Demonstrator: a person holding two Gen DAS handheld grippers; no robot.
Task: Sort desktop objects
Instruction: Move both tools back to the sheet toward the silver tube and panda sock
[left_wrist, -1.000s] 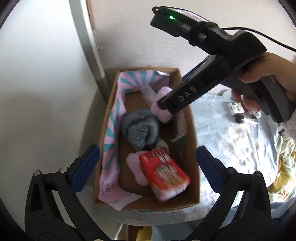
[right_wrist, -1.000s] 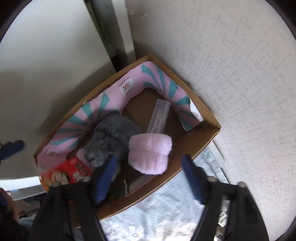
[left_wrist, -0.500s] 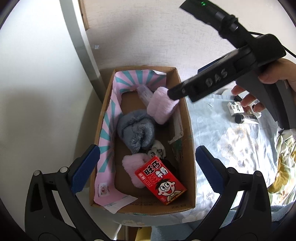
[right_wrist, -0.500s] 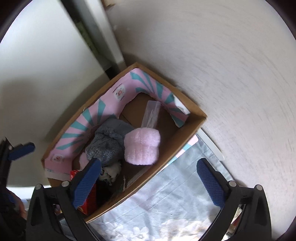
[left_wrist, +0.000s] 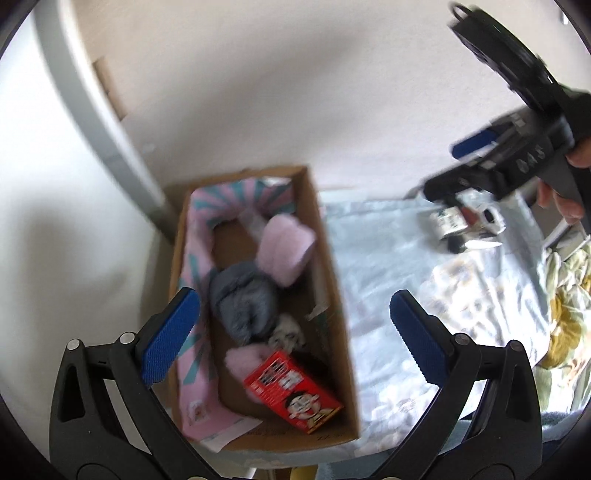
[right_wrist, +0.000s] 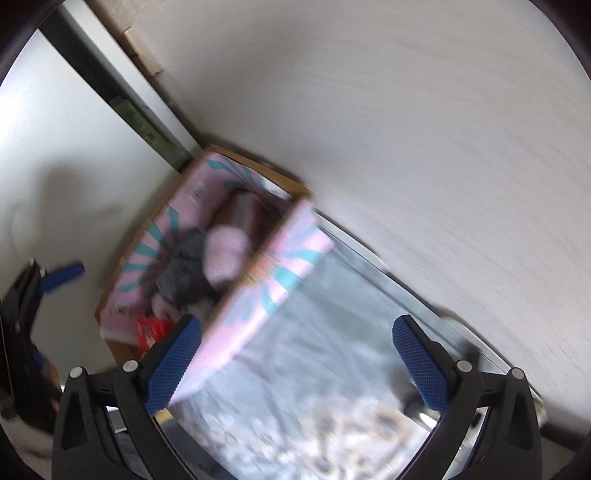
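Against a pale wall we see a cardboard box holding a pink fluffy roll; our left gripper and right gripper gape wide, empty.

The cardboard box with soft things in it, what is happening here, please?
A person holds a gripper in each hand, sorting things into the cardboard box. Both the left gripper and the right gripper have open, empty jaws. The pink fluffy roll, grey fluffy roll and red carton lie inside; small items wait on the cloth.
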